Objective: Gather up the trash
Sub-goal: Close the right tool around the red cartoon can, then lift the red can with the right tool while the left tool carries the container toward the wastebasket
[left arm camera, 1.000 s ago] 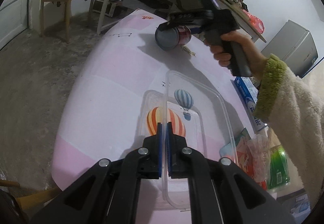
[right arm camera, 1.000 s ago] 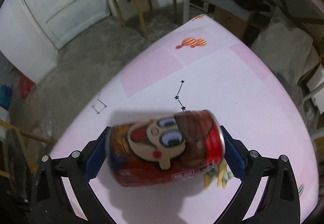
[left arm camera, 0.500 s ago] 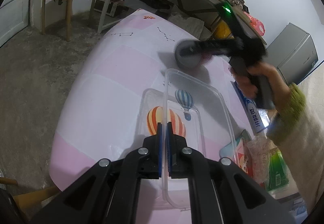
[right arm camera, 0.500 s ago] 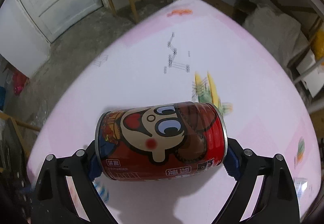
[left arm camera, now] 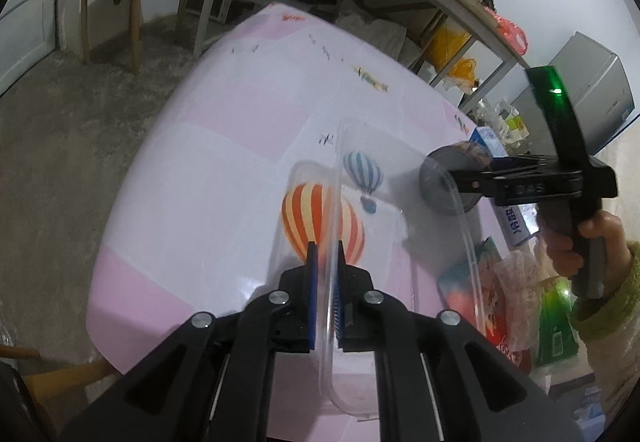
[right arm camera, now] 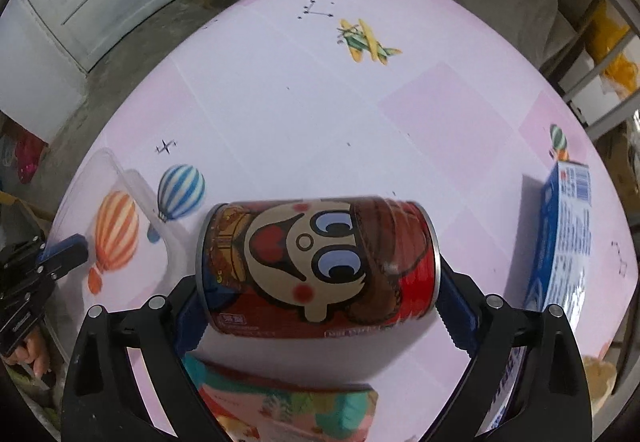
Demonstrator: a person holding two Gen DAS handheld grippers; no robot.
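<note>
Pink-cloth counter w/ balloon prints fills both views; door and chair at far left bkgd. Left tool is clamped on the near rim of the clear plastic container, holding it steady on the counter. Moving right: the red cartoon can, pinched end to end in the right tool, was well beyond the container's far end 1 s ago; now it hangs sideways at the container's right rim, lower and nearer. Judgement: transfer nearly done, drop into the container prob. next. Farther right, blue box and snack wrappers await pickup.
</note>
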